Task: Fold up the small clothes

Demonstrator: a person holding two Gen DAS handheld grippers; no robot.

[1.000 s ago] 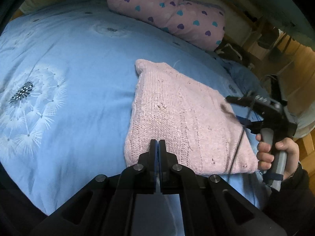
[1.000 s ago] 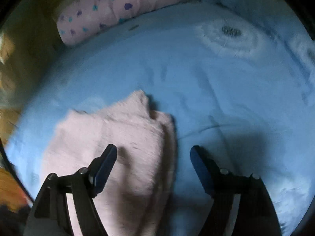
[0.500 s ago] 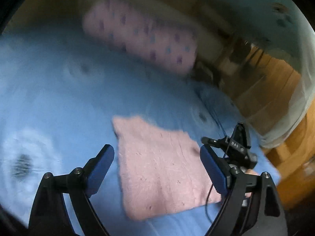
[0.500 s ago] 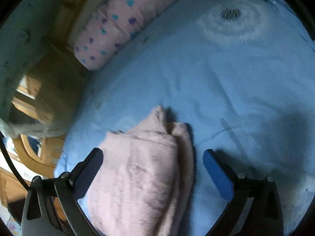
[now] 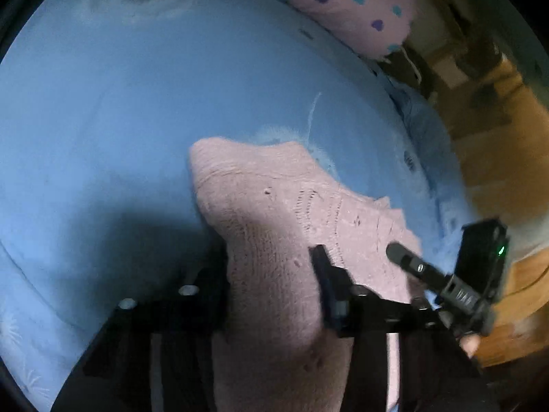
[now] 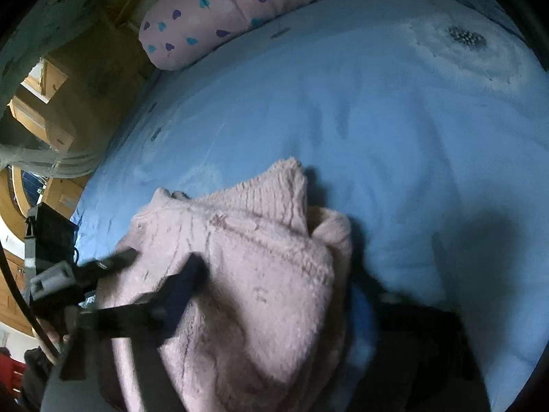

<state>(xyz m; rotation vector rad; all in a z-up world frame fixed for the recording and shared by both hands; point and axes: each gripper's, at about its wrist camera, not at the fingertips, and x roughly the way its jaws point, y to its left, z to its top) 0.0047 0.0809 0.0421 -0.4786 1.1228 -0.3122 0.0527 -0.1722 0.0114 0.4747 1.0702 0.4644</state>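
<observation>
A folded pink knit garment (image 5: 274, 226) lies on the blue bedspread (image 5: 103, 120). My left gripper (image 5: 271, 267) is open, its two fingers astride the garment's near left edge, the cloth bunched between them. The garment also shows in the right wrist view (image 6: 254, 267). My right gripper (image 6: 274, 281) is open around the near part of the garment; its left finger (image 6: 185, 281) lies on the cloth and the right finger is partly hidden by the fabric. The other gripper appears at the edge of each view.
A pink pillow with heart print (image 6: 219, 17) lies at the head of the bed. Wooden furniture (image 5: 497, 144) and the floor lie beyond the bed's edge. The bedspread has white dandelion prints (image 6: 463, 41).
Both grippers have dropped down onto the garment from above. The left gripper, shut a second ago, is open and now straddles the cloth. The right gripper now straddles it too.
</observation>
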